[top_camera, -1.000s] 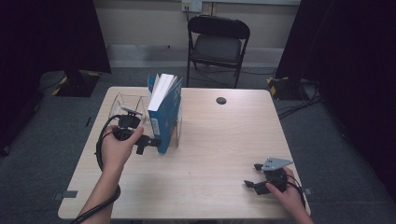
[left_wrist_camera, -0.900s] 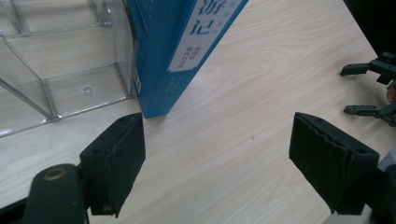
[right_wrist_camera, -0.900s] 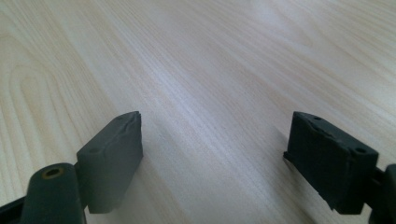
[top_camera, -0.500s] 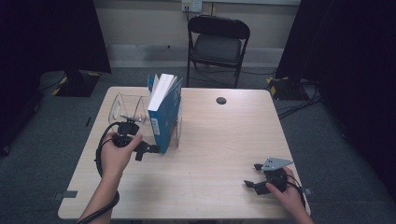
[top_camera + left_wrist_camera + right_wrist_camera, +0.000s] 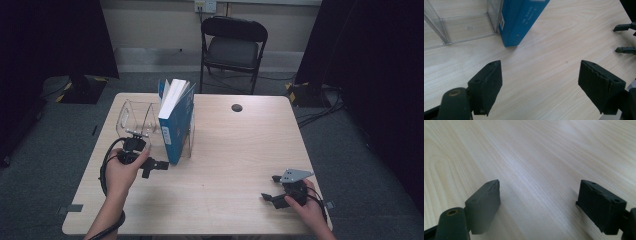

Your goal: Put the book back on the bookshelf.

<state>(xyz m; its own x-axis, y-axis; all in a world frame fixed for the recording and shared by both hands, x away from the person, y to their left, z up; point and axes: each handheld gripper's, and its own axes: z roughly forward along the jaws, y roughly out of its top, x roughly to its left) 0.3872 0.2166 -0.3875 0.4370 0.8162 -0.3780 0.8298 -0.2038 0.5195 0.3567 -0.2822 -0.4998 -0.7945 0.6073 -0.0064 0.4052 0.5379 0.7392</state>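
Pale wood-grain table point(image 5: 240, 150), square-cornered, a small dark round cap point(image 5: 237, 107) near its far edge. Behind it, a black folding chair point(image 5: 232, 47) facing the table — seat empty. Grey carpet floor point(image 5: 60, 130) all round. Beige wall point(image 5: 160, 22) at the back, with a white outlet plate point(image 5: 205, 5) up top. Black curtains point(image 5: 55, 35) hang left and right — dark there. Cables point(image 5: 320, 112) trail on the floor at right; yellow-black tape point(image 5: 291, 86) marks stand feet.

A thick blue book point(image 5: 178, 122) stood upright in a clear plastic divided rack point(image 5: 134, 118) on the pale wooden table point(image 5: 225, 155); the black left gripper point(image 5: 150, 165) lay just beside it.
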